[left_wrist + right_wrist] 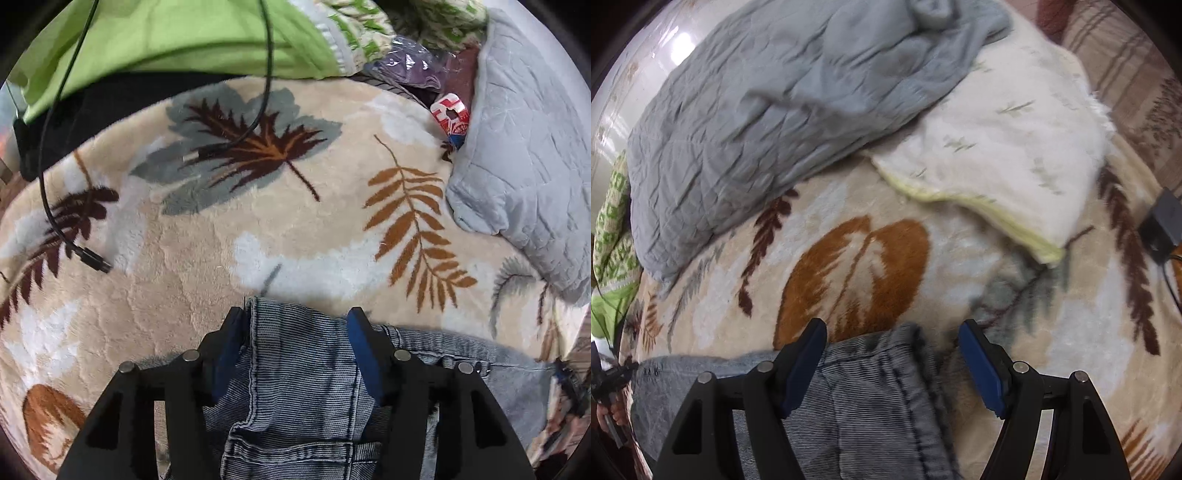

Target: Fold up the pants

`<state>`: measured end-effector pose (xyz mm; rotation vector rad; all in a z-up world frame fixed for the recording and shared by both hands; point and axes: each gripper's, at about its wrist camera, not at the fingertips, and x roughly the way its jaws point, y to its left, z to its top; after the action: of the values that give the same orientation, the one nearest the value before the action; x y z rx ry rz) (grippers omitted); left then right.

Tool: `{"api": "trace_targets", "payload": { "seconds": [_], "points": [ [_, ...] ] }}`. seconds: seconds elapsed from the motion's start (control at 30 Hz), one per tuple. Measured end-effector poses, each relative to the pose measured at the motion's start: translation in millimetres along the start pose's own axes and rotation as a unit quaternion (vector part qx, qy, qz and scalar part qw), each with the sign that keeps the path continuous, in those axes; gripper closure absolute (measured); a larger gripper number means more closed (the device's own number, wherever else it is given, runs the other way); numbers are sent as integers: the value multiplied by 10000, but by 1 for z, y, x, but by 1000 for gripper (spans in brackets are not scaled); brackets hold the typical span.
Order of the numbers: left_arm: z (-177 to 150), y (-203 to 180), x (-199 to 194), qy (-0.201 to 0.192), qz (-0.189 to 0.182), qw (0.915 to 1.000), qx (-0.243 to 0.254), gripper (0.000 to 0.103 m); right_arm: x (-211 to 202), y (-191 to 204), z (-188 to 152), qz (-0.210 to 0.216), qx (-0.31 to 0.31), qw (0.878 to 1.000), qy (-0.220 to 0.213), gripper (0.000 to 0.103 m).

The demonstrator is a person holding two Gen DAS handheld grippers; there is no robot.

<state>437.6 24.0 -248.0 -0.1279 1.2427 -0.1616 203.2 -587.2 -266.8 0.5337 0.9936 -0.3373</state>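
The denim pants (295,369), soft yet weighty, look best gripped at their thick seamed edge: left hand-held gripper (295,321) pinches it, right hand-held gripper (892,332) gapes around it.

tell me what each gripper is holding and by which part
The left gripper has the jeans between its fingers at a seamed top corner, pads about touching. The right gripper stands open over the other corner, holding nothing.
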Motion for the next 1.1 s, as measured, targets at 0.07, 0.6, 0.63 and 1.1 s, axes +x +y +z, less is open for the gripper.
{"api": "trace_targets", "payload": {
  "seconds": [0.07,0.6,0.63,1.1],
  "points": [
    [-3,-8,0,-39,209,9995,215,66,8,11,-1,-102,-200,9996,148,28],
    [-26,3,-133,-1256,-314,9915,120,92,-120,46,-17,118,-485,9906,-1277,82],
    [-33,9,-147,-1366,-393,9898,104,92,-131,47,-19,248,-464,9878,-1466,82],
    [-222,87,-200,-1597,-373,9863,188,100,-161,-12,-178,490,-426,9906,-1202,82]
  ]
}}
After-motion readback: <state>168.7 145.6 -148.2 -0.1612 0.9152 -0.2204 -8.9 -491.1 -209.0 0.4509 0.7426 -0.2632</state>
